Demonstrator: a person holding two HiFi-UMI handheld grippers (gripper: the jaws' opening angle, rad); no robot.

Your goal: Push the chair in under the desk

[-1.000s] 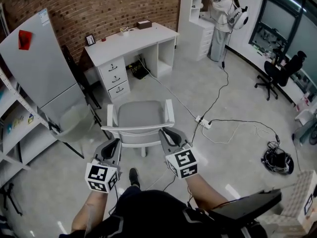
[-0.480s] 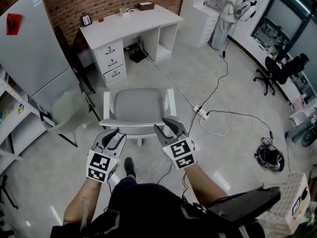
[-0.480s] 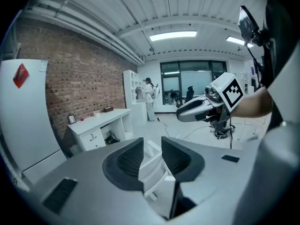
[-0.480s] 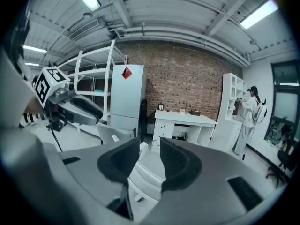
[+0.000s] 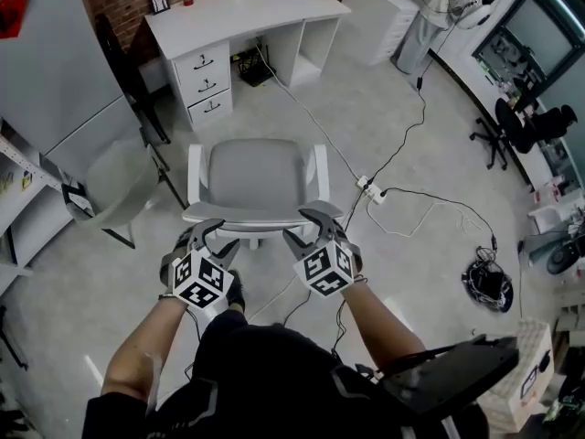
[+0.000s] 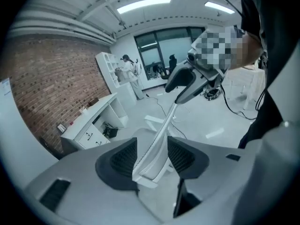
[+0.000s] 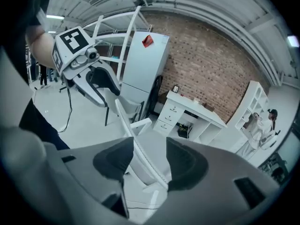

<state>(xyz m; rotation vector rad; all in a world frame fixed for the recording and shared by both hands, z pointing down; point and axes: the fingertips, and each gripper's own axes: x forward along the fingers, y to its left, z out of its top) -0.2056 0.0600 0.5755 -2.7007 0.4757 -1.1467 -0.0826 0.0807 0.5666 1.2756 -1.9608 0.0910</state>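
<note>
The chair [image 5: 258, 174] has a grey seat and a white frame and faces the white desk [image 5: 247, 7], with open floor between them. Both grippers are at the top rail of its backrest [image 5: 247, 216], nearest me. My left gripper [image 5: 212, 238] straddles the rail's left part, my right gripper [image 5: 313, 229] its right part. Both sets of jaws are opening. In the left gripper view the thin backrest edge [image 6: 158, 136] runs between the pads of the left gripper [image 6: 152, 156] with gaps on both sides. The right gripper [image 7: 150, 161] shows the backrest [image 7: 139, 159] likewise.
A power strip [image 5: 370, 188] and cables trail across the floor right of the chair. A second, translucent chair [image 5: 114, 186] and a tall grey cabinet [image 5: 55, 71] stand at the left. The desk's drawer unit [image 5: 208, 85] is on its left side. A person [image 5: 439, 7] stands far right.
Both grippers were closed behind the backrest a second ago; their jaws have since spread wide round its top rail. The view has tilted and shifted toward the desk.
</note>
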